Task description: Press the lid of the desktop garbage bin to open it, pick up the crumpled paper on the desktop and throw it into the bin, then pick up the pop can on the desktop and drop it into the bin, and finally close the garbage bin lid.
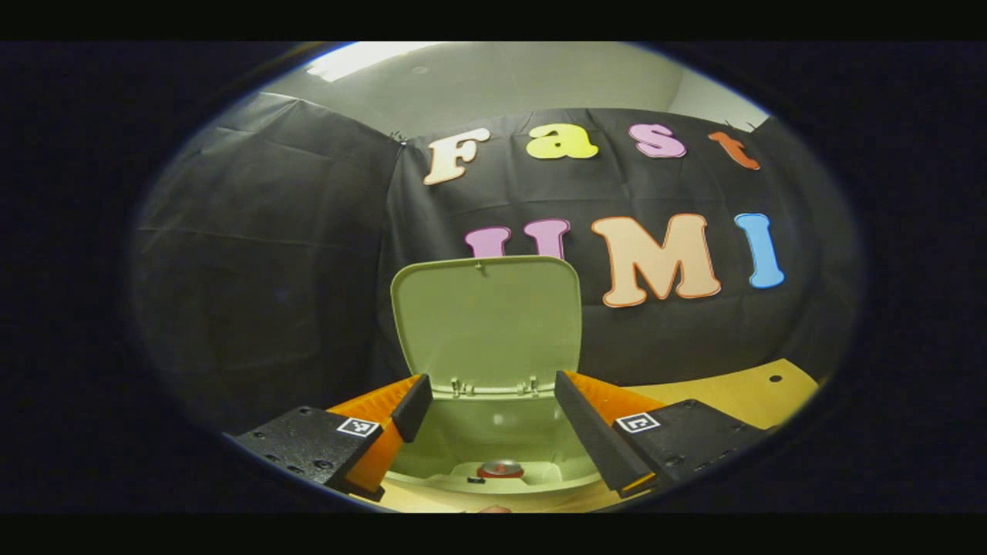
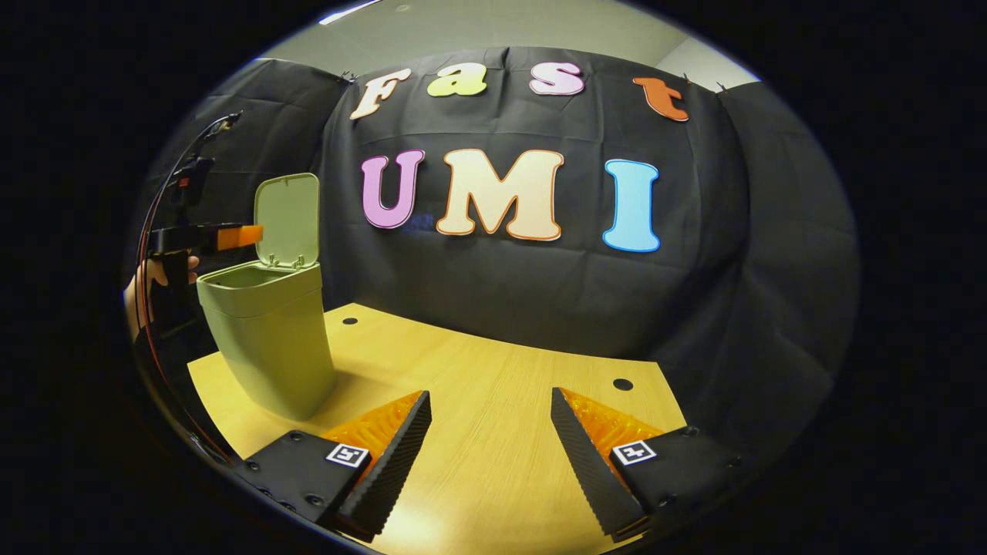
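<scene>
One garbage bin [image 2: 266,339] stood near the left end of the wooden desktop [image 2: 493,416], close to its back edge, with its lid [image 2: 288,220] swung up and upright on its rear hinges. In the left gripper view the pop can [image 1: 500,469] lay at the bottom of the open bin, its top end facing up. Whether the crumpled paper lay in there too could not be told. The left gripper [image 1: 487,420] hovered just above the bin's mouth, fingers spread wide and empty, touching nothing. From the right gripper view it showed at the bin's left rim, held by a hand [image 2: 146,289]. The right gripper [image 2: 490,439] hung over the bare middle of the desktop, well apart from the bin, its fingers also wide apart and holding nothing.
</scene>
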Demonstrator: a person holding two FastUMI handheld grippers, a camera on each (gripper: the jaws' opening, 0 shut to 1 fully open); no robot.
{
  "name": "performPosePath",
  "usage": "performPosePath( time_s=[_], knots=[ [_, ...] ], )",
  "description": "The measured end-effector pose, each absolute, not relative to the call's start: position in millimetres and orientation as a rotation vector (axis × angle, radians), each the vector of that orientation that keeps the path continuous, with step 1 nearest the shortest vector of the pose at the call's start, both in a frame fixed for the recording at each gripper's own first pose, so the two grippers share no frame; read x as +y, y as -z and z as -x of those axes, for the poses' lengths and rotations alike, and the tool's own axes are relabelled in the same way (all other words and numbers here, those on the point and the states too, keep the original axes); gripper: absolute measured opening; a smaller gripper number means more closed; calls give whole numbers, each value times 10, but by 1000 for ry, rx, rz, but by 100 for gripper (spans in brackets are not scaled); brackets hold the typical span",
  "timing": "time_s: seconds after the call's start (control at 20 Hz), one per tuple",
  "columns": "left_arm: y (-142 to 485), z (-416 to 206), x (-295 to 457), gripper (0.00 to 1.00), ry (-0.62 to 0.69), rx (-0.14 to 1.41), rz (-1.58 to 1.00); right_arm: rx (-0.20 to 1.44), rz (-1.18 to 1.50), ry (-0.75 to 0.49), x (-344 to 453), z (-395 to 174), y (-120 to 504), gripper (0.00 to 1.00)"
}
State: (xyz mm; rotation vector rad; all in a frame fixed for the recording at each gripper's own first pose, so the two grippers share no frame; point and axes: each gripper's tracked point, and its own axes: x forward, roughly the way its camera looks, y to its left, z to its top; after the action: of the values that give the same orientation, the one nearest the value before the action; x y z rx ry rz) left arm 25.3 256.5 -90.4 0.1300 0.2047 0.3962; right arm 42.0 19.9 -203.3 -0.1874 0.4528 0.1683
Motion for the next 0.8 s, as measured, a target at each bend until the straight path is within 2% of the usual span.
performPosePath(
  time_s=[0.25,0.3,0.35,0.45,0.55,0.7,0.8],
  knots=[
    [446,-536,2628,100,-336,126,-184,453,165,-136,350,-431,2070,98],
    [367,-596,2647,95,-327,112,-195,450,159,-128,372,-426,2072,99],
    [279,-670,2674,100,-319,101,-206,447,156,-117,390,-414,2066,99],
    [123,-807,2707,100,-301,75,-215,444,150,-96,422,-406,2076,98],
    [-12,-963,2765,99,-284,47,-212,446,142,-72,438,-388,2118,98],
    [-110,-1209,2888,90,-266,35,-189,457,127,-37,450,-335,2179,98],
    [-81,-1352,2981,95,-262,50,-162,459,127,-14,442,-301,2200,99]
  ],
)
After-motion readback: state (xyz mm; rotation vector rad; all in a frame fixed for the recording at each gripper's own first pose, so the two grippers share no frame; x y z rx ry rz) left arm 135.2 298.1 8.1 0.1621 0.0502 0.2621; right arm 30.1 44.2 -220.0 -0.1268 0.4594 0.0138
